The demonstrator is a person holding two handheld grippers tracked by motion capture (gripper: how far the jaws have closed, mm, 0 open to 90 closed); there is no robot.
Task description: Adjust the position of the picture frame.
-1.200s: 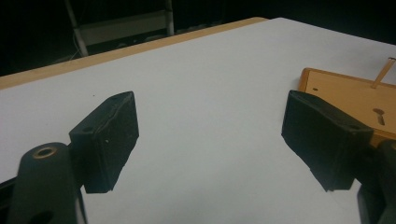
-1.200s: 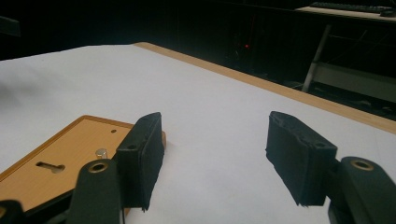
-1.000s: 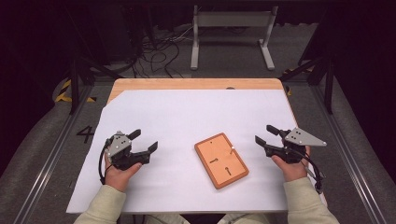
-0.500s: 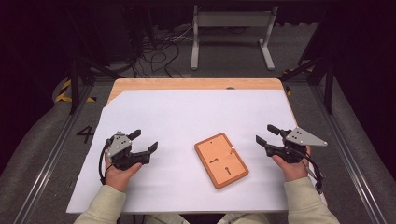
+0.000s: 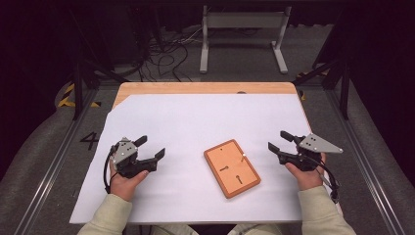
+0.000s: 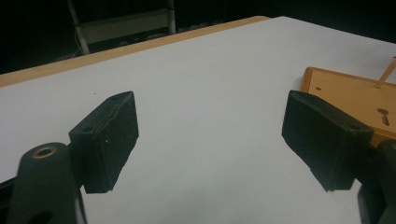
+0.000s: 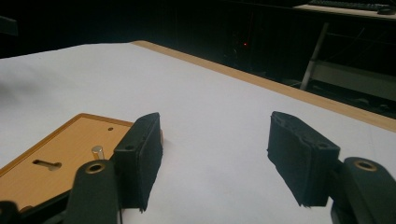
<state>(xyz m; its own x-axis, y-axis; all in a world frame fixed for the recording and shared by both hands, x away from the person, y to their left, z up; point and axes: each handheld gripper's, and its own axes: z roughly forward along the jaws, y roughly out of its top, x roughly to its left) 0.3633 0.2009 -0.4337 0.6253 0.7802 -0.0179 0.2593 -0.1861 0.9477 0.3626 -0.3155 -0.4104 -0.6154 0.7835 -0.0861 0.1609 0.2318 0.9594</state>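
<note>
We find the left hand-held gripper point(image 5: 149, 149) resting low over the surface point(image 5: 195, 117), jaws apart with nothing between them. In the left gripper view its two black pads point(image 6: 112, 140) stand wide, only white sheet showing in the gap. The person's left hand point(image 5: 125, 178) grips it from behind, cable looping beside the wrist.

We find the right hand-held gripper point(image 5: 279, 142) likewise low over the surface, jaws apart and empty. In the right gripper view the pads point(image 7: 299, 154) frame bare white sheet. The right hand point(image 5: 306, 174) holds it, with the grey plate point(image 5: 318, 143) on top.

The board point(image 5: 231, 167), an orange-brown wooden rectangle, lies flat on the surface between the two hand-held grippers, turned at a slant. It sits nearer the right hand-held gripper, just off that gripper's jaw tips, and well apart from the left one. Neither hand-held gripper touches it.

We note two keyhole slots point(image 5: 238, 178) in the board's face and a small peg point(image 5: 242, 157) standing at the edge closest to the right hand-held gripper. In the right gripper view the peg point(image 7: 97, 151) appears just beside the left-hand pad; in the left gripper view the board point(image 6: 345, 91) lies beyond the right-hand pad.
</note>
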